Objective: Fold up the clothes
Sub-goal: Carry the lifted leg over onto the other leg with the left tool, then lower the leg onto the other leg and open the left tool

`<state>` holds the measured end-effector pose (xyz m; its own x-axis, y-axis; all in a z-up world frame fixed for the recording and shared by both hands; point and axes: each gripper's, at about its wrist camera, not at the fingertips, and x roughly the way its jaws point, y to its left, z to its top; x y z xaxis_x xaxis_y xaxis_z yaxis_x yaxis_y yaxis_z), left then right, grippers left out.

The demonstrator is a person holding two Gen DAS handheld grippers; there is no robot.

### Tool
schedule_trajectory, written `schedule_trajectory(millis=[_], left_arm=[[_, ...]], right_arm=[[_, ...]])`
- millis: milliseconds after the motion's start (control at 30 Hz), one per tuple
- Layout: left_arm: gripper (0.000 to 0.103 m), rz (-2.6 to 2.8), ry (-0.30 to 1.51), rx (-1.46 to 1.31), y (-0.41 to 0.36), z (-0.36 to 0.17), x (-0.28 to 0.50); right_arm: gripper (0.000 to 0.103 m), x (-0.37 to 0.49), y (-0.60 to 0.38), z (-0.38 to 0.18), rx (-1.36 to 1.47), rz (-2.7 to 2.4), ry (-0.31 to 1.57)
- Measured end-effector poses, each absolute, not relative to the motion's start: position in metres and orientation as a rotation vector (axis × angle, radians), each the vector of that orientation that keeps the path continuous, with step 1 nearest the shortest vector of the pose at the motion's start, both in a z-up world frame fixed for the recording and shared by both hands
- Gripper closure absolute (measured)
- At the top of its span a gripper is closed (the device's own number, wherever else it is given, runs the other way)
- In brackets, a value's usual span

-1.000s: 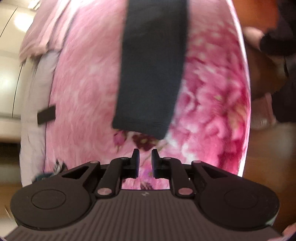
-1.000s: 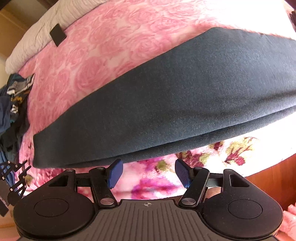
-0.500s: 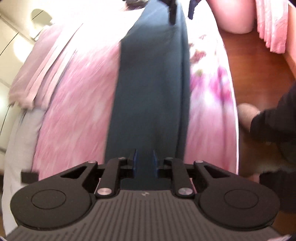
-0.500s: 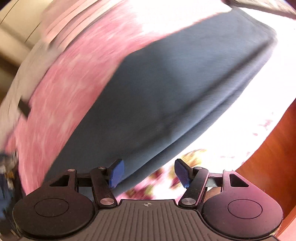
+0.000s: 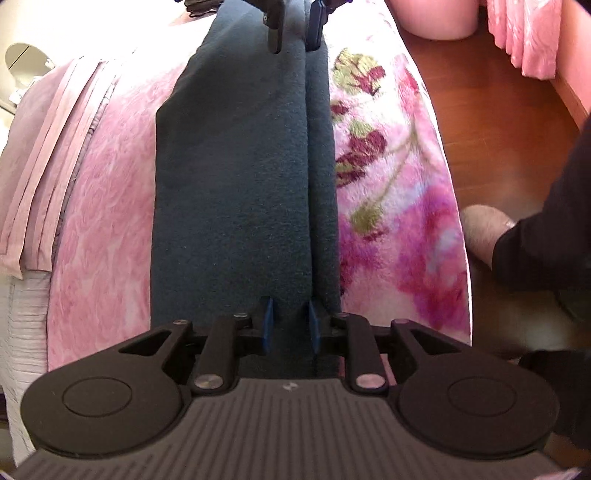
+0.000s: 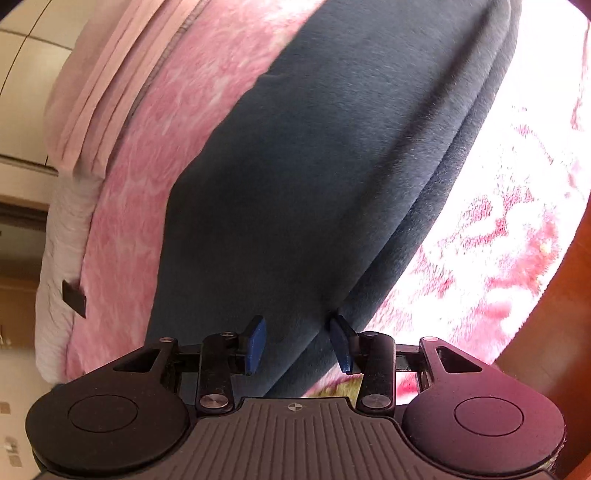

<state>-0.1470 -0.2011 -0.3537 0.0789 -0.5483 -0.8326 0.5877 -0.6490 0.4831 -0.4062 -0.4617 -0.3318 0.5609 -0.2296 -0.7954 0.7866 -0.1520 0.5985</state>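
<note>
A long dark teal garment (image 5: 236,177) lies folded in a narrow strip on the pink floral blanket (image 5: 388,206). My left gripper (image 5: 288,328) sits at the strip's near end, its blue pads a small gap apart around the fabric's folded edge. My right gripper (image 6: 299,343) is at the far end of the same garment (image 6: 332,158), jaws open with the folded edge between the pads. The right gripper's fingers (image 5: 275,26) also show at the top of the left wrist view.
A folded pale pink sheet (image 5: 48,166) lies along the blanket's left side. A wooden floor (image 5: 491,122) runs to the right of the bed. A person's dark-clothed leg and foot (image 5: 484,232) are at the right. Pink curtains (image 5: 524,33) hang at top right.
Both grippers have moved to opposite ends of the garment strip and lowered onto it. The right gripper's jaws have narrowed a little around the folded edge.
</note>
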Motion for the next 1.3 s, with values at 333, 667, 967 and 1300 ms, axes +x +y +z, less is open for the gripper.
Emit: schedule_trajectory(millis=[333, 667, 967, 1300], left_arm=[[0.102, -1.705, 0.055, 1.504, -0.201, -0.326, -0.145], [0.098, -1.745, 0.062, 1.595, -0.196, -0.349, -0.155], [0.086, -1.592, 0.133, 1.638, -0.152, -0.333, -0.107], [0.086, -1.512, 0.282, 1.584, -0.136, -0.348, -0.064]], right_arm=[[0.101, -0.415, -0.473, -0.317, 1.480, -0.928, 0.499], [0.101, -0.419, -0.464, -0.332, 1.475, -0.953, 0.591], [0.073, -0.413, -0.441, -0.305, 1.457, -0.936, 0.634], [0.073, -0.282, -0.401, -0.317, 1.344, -0.551, 0.725]])
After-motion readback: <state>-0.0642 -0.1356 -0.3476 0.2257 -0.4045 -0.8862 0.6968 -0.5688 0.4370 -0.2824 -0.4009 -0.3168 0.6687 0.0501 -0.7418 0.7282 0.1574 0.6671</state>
